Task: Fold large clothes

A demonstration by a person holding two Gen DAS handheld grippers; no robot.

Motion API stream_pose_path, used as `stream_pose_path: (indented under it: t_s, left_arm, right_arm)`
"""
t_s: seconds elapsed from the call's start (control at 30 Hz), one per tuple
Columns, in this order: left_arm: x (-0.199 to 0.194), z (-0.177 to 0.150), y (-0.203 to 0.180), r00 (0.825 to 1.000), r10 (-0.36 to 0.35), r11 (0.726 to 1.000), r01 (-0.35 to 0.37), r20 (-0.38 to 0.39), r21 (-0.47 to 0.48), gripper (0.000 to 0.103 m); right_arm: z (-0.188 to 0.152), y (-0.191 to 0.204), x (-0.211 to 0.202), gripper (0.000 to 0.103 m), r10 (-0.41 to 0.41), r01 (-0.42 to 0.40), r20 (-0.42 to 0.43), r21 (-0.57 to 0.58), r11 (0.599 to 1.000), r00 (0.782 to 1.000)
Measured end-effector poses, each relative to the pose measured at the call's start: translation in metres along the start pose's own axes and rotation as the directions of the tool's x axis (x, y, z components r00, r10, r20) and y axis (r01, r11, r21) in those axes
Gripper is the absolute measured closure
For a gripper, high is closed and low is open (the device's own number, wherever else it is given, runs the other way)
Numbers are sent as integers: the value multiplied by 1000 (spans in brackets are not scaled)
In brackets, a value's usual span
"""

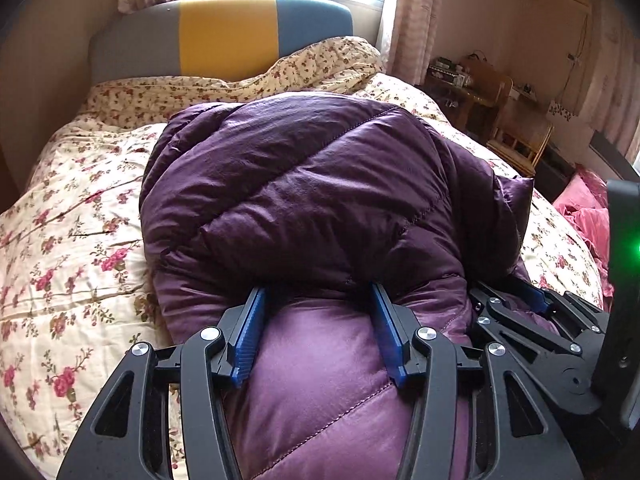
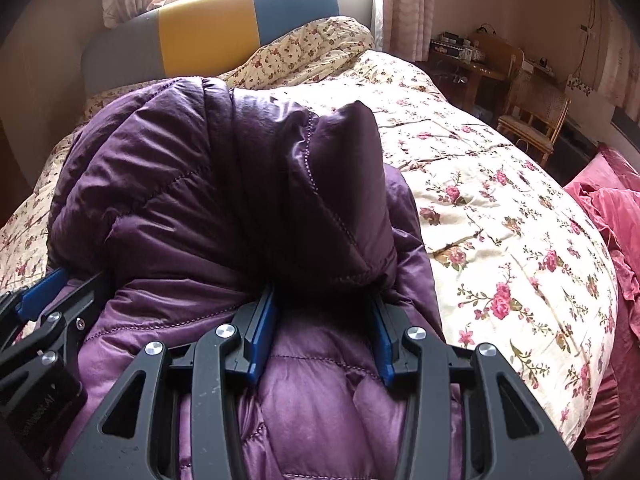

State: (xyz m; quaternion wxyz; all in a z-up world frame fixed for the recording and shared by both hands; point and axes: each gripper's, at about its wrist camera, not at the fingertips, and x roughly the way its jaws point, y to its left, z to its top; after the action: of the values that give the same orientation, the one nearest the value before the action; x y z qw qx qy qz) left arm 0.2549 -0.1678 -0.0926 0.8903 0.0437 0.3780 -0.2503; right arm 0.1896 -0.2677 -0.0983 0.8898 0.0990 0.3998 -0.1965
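Purple quilted down jacket (image 1: 304, 184), lying bunched on the floral-quilted bed (image 1: 68, 248), is clamped at its near fold by both the left gripper (image 1: 318, 300) and the right gripper (image 2: 324, 300), set side by side.

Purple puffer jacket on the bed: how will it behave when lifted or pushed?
The purple jacket is probably floppy: it drapes in soft folds over both grippers. Quilted puffy panels suggest it is light for its bulk and springs back. The sheeny fabric looks slippery, so folds may slide on the floral duvet.
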Motion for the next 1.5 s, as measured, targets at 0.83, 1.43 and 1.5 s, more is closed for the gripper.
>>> stream_pose_path:
  t_s: [0.83,1.43,1.5]
  left_arm:
    - [-23,20,37,1000,28,989,-26,10,-144,35]
    - [-25,-19,72,990,-137,933,123,-18,-337,17]
    - [-19,-25,73,981,-190,912,163,-36,-378,17]
  right_arm:
    - [30,3,-15,35,-72,71,13,25,997,997]
    - [12,-33,3,28,164,-158,-108,65,985,980]
    - [9,-33,1,28,176,-170,-111,60,984,978]
